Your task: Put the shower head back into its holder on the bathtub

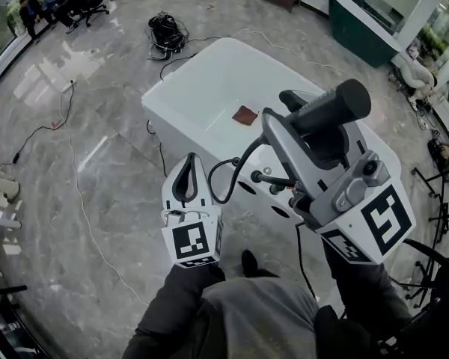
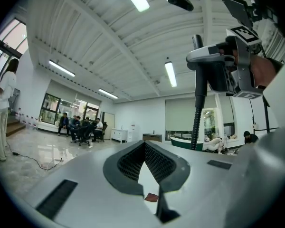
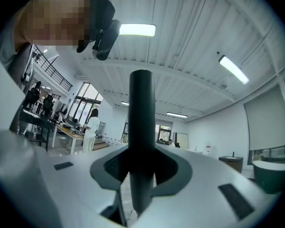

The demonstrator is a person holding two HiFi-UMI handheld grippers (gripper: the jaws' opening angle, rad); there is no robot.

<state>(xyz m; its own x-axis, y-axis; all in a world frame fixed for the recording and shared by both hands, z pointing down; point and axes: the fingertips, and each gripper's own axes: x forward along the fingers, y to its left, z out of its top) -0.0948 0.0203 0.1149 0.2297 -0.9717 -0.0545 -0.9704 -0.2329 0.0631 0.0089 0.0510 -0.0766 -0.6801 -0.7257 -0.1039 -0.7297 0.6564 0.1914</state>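
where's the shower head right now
Head view, right side: the shower head is clamped in the right gripper, raised above the near edge of the white bathtub.

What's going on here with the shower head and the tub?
A person stands at the white bathtub with a gripper in each hand. The right gripper has its fingers shut on the dark shower head, held in the air above the tub's near rim. Its black hose loops down towards the fittings there. It is not yet in its holder. The left gripper is shut and empty, beside the tub.
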